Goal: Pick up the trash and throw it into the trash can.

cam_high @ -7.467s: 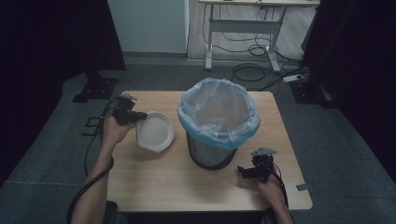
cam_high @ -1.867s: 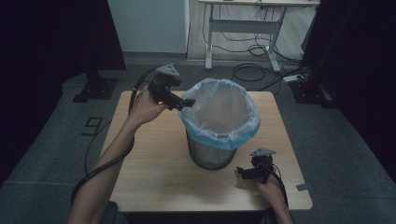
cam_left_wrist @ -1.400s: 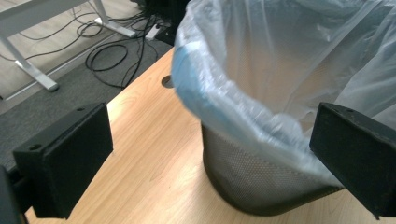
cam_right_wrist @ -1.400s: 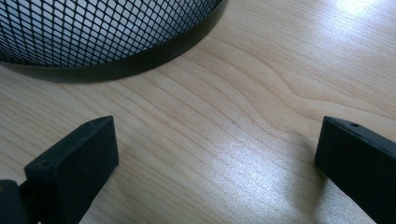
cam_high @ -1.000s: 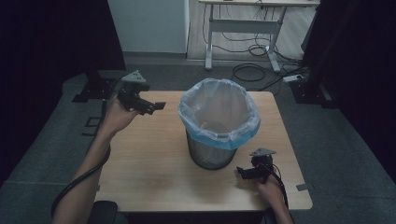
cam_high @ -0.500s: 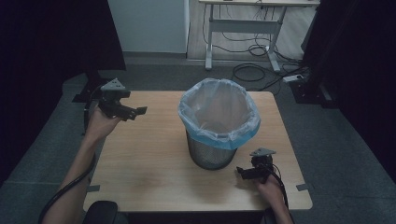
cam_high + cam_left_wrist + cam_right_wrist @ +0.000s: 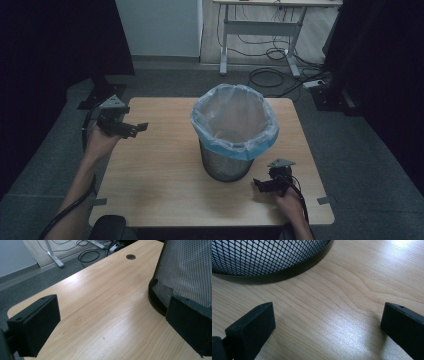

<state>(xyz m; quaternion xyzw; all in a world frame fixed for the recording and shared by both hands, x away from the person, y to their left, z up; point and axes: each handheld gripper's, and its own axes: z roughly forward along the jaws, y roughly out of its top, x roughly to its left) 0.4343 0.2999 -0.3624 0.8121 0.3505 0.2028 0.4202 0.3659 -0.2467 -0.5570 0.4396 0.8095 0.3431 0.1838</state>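
Note:
A black mesh waste bin [image 7: 227, 167] with a pale blue liner [image 7: 234, 125] stands upright in the middle of the wooden table [image 7: 160, 170]. My left gripper [image 7: 139, 127] hovers over the table's left edge and points toward the bin. Its jaws are wide open with nothing between them, as the left gripper view [image 7: 113, 302] shows, with the bin's mesh wall [image 7: 185, 270] at the right. My right gripper [image 7: 257, 184] rests low on the table at the bin's near right. It is open and empty [image 7: 328, 307], with the bin's base [image 7: 287, 270] just ahead.
A round cable hole [image 7: 130, 256] lies in the tabletop beyond the bin. Behind the table, a white desk frame [image 7: 260, 30] and loose cables [image 7: 270, 75] sit on the grey floor. Dark curtains close in both sides.
The left gripper, which held a white bowl beside the bin and then reached the bin's rim, has drawn back left and down to the table's edge, empty. The right gripper stayed put.

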